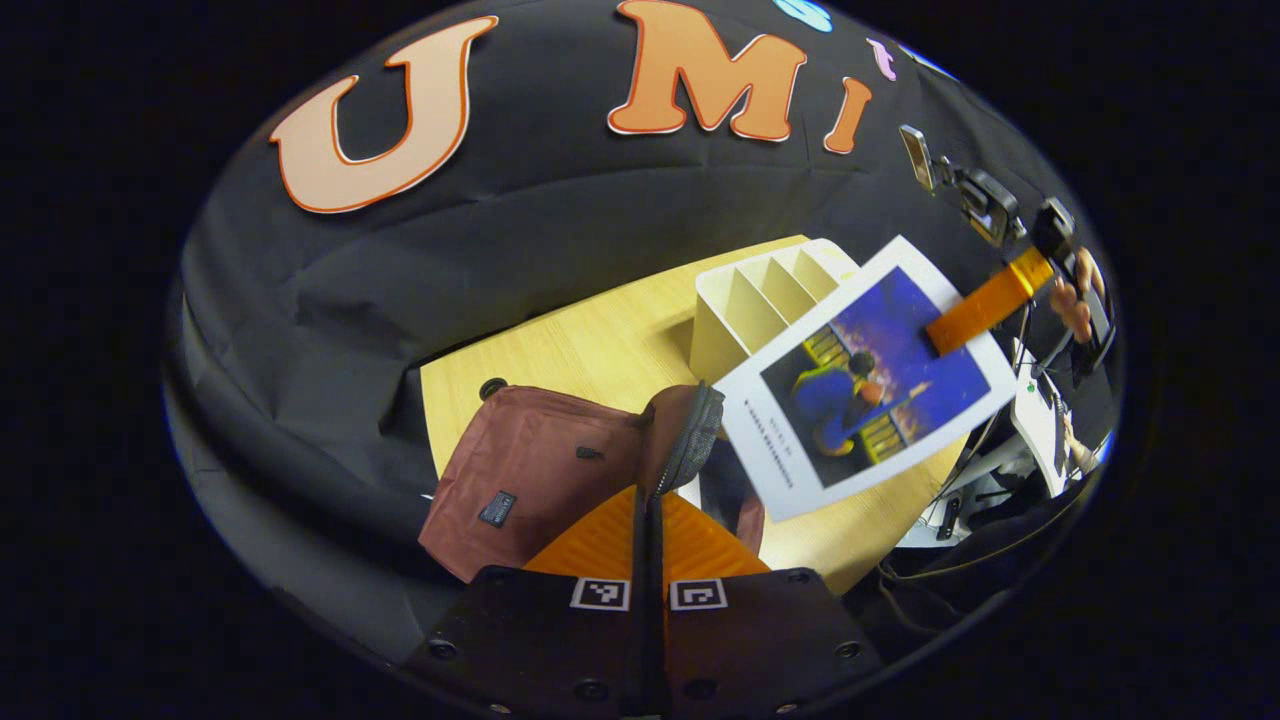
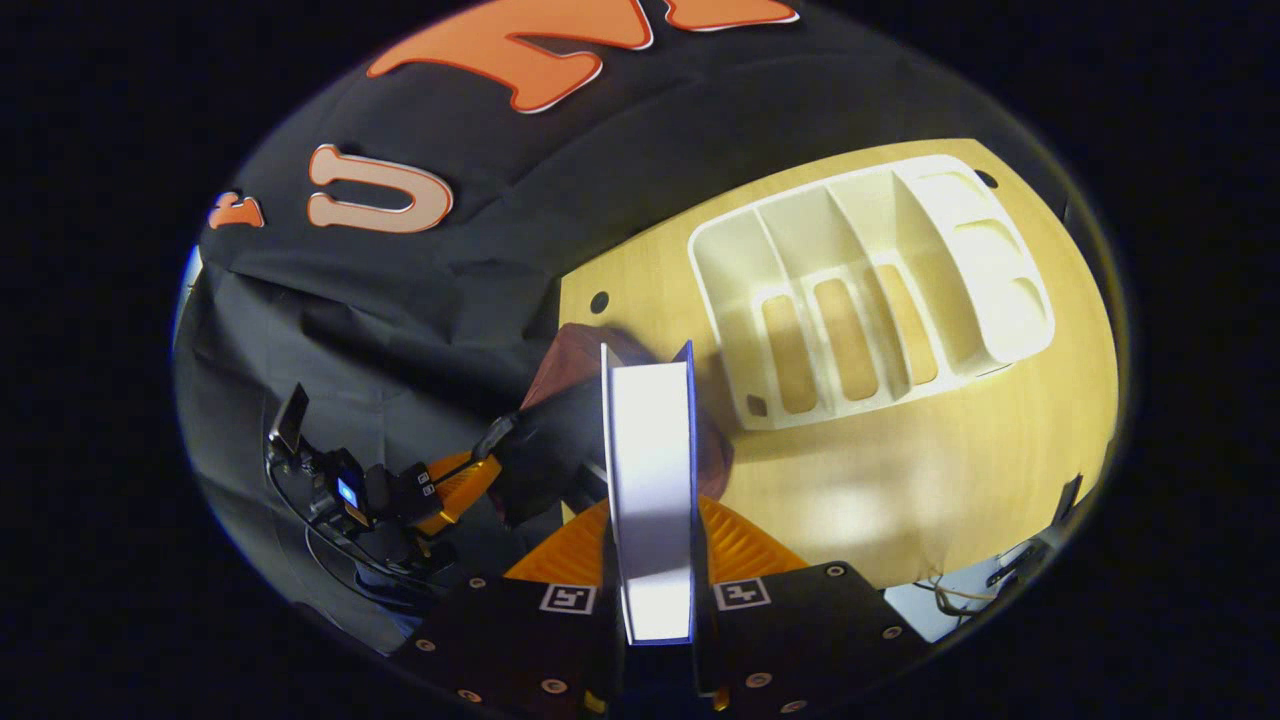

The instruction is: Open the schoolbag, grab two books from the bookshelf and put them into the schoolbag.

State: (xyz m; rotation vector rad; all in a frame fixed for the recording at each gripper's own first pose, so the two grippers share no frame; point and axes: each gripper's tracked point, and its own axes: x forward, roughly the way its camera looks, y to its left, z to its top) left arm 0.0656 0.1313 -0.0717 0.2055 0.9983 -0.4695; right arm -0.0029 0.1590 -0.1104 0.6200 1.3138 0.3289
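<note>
Bag (image 1: pixel 530 475), maroon, lies on the table (image 1: pixel 600 340) w/ its zipped mouth pulled up at the 3 o'clock end. Left tongs (image 1: pixel 648 510) are closed right down, fingers together w/ a fold of the bag's zipper edge nipped between them, so the opening is held up.

Book (image 1: pixel 865 375), white border w/ a blue cover picture, hangs in the air at approx 2 o'clock of the bag mouth, tilted, above the table and partly in front of the rack (image 1: pixel 760 300). Right tongs (image 1: pixel 985 305) in the left gripper view grip it at its upper 2 o'clock corner; a hand (image 1: pixel 1075 300) is behind them.

In the right gripper view the book (image 2: pixel 652 490) is seen edge-on, upright between the right tongs (image 2: pixel 652 560), fingers pressed on both covers, open only as wide as the book is thick. Bag (image 2: pixel 580 370) is just past the book at 12 o'clock. Left tongs (image 2: pixel 470 485) sit at 9 o'clock, on the bag.

Rack (image 2: pixel 870 290), cream w/ several dividers, at 1 o'clock on the table (image 2: pixel 900 480), near the bag, not touching.
</note>
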